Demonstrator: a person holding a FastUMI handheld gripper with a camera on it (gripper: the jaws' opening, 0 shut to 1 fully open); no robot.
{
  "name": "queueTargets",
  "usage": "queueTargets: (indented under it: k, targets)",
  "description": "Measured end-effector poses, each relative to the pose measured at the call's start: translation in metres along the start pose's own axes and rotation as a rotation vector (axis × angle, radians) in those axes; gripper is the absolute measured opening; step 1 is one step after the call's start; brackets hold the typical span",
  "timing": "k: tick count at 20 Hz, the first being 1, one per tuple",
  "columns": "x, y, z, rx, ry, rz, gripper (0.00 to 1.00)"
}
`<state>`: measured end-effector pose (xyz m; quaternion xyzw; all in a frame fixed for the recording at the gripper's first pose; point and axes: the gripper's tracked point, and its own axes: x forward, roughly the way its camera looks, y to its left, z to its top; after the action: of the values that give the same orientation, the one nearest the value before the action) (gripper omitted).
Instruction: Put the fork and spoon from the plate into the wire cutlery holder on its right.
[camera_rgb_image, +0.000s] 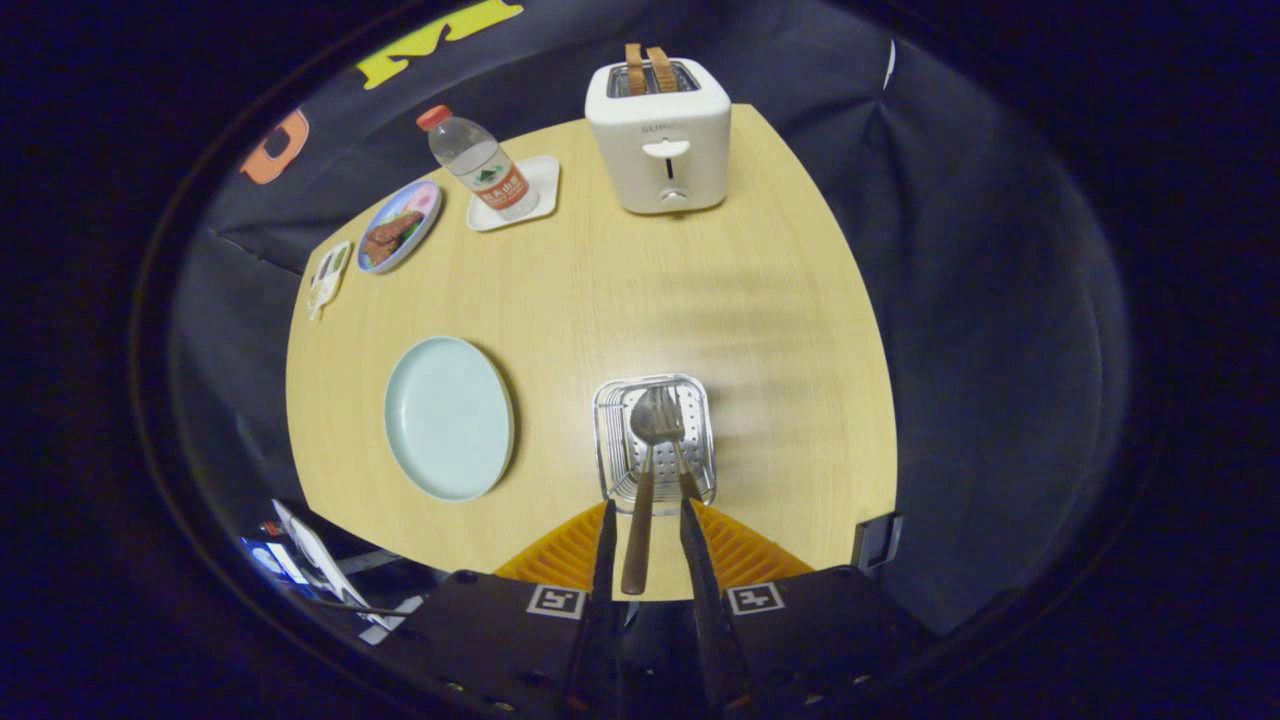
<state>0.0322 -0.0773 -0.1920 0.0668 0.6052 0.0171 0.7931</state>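
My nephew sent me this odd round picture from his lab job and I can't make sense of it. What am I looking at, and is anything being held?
The camera rides on a hand-held gripper, a two-finger pincer, looking forward along its fingers. Ahead is a wooden table. A spoon and a fork stand with their heads in a wire cutlery holder. Their handles reach back between the fingers; whether the fingers press on either, I cannot tell. Left of the holder lies an empty pale plate. Farther off are a toaster, a water bottle and a dish of food.
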Motion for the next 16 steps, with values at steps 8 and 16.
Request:
queueTargets:
  k: [8,16]
  targets:
    - [-0.045,0.031,0.048,-0.083,-0.335,-0.033,0.86]
    - [-0.136,0.079,0.073,-0.087,-0.813,0.004,0.95]
